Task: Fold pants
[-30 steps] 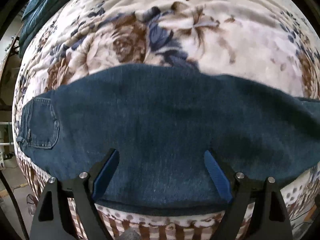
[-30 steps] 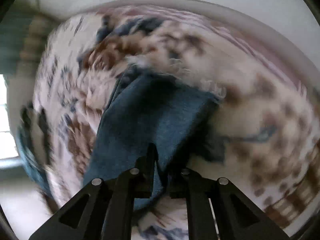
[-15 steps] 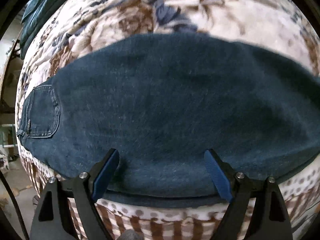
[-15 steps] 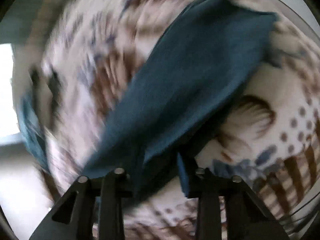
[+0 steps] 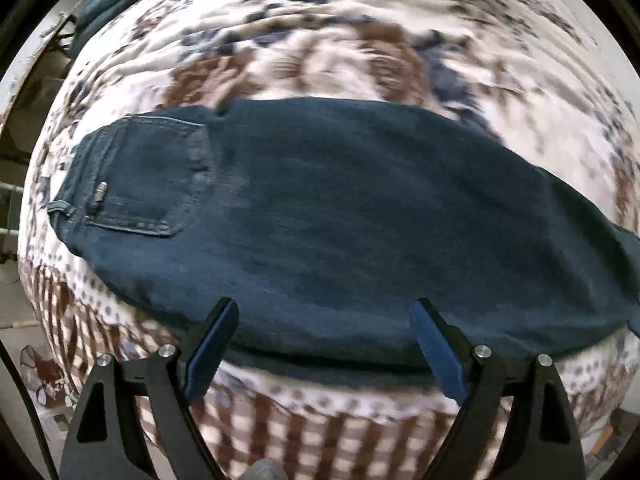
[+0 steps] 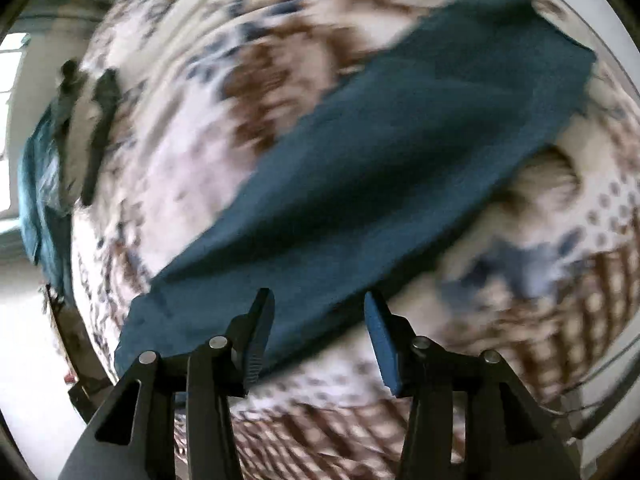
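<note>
Released from the right tongs (image 6: 318, 322), now being opened and empty, the pants (image 5: 340, 220) are laid lengthwise by the bed's (image 5: 320, 412) near edge beneath wide-open, empty left tongs (image 5: 324, 338); next fold judged due.

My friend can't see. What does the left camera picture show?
Dark blue jeans lie flat across a flowery blanket, with a back pocket at the left. The left gripper hangs above their near edge, wide open and holding nothing.
</note>
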Tool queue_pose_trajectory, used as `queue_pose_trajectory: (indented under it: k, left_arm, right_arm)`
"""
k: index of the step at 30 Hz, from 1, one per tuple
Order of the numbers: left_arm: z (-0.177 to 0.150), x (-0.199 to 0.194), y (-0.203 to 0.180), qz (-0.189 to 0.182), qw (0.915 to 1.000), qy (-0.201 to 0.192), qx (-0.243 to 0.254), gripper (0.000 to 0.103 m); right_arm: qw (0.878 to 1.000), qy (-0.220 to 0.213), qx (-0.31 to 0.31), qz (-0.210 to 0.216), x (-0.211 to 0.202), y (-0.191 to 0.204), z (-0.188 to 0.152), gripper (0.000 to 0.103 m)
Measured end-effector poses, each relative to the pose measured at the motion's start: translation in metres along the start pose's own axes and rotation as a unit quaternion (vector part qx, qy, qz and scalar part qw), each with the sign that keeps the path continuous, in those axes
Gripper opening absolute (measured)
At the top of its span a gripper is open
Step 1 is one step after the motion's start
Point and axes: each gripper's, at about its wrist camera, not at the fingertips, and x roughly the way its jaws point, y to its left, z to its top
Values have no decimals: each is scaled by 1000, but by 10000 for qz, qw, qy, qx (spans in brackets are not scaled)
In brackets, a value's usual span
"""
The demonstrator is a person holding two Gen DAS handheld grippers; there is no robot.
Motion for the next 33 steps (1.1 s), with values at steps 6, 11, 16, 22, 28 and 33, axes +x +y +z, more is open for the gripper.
queue_pose_trajectory:
  k: [6, 11, 16, 22, 28, 33]
  left_arm:
    - [8, 39, 20, 244, 9993, 254, 106, 88]
    - [-2, 45, 24, 215, 9987, 267, 383, 88]
    - [-3, 24, 39, 132, 9994, 10, 322, 88]
    - [-3, 46, 56, 259, 9988, 258, 331, 88]
    - [-10, 31, 106, -28, 9989, 432, -178, 88]
    - [6, 7, 214, -778, 9793, 404, -1826, 87]
  right_arm:
    - [9758, 254, -1385, -1673, 51, 38, -14, 35]
    - [9722, 746, -906, -2027, 51, 6, -20, 33]
    - [9934, 692, -435, -807, 21, 38, -44, 36]
    - [9845, 940, -1477, 15, 77, 143, -95, 36]
    - [9600, 1512, -2168, -923, 118, 175, -137, 37]
    - [9782, 1781, -872, 612, 82, 155, -149, 37]
